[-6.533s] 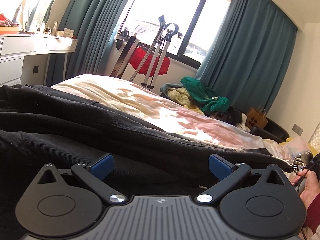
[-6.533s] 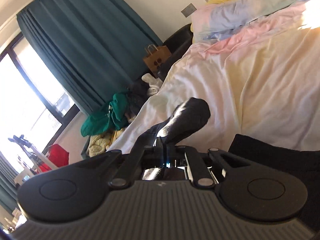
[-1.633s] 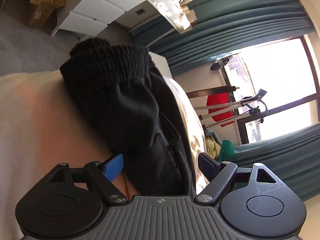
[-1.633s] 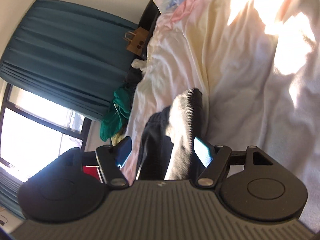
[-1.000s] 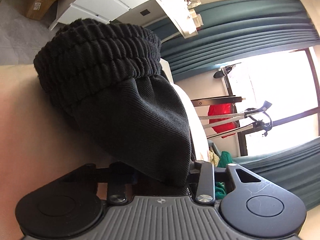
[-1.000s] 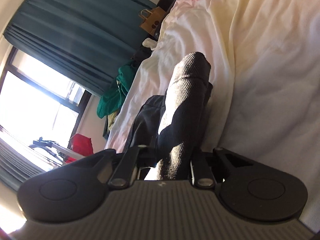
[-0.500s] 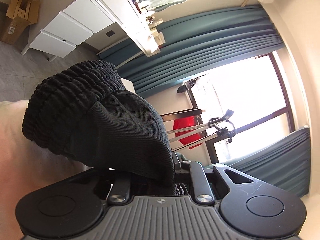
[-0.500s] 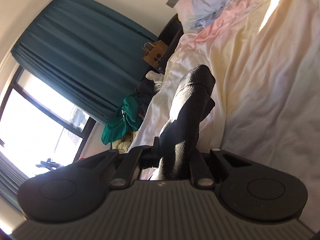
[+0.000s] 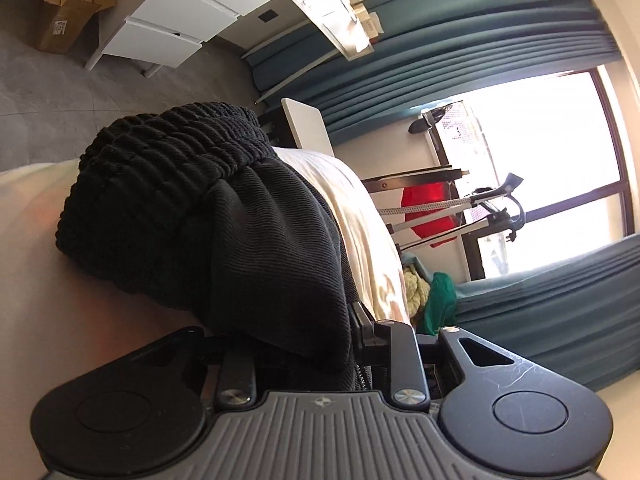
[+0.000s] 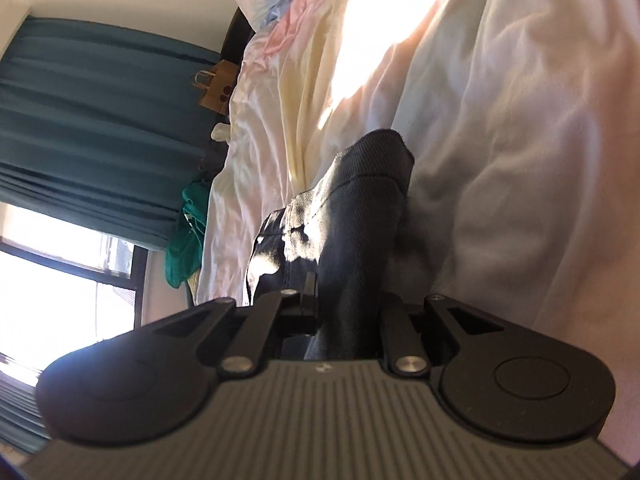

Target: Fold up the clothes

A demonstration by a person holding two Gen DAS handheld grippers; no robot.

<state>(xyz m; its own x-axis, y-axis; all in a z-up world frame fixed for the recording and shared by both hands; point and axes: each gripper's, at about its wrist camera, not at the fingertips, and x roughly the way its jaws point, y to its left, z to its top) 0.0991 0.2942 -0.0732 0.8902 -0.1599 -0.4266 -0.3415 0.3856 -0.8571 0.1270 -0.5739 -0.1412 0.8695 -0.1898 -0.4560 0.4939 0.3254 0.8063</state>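
Both tongs are clamped on the black trousers: the left tongs (image 9: 308, 344) near the ribbed waistband (image 9: 160, 184), the right tongs (image 10: 344, 312) on a bunched end. The trousers (image 10: 352, 216) lie on the pale bedding (image 10: 500, 120) of the bed. Farther off: white drawers (image 9: 184, 12), a green garment (image 10: 188, 236), a paper bag (image 10: 216, 88), teal curtains (image 9: 460, 32).
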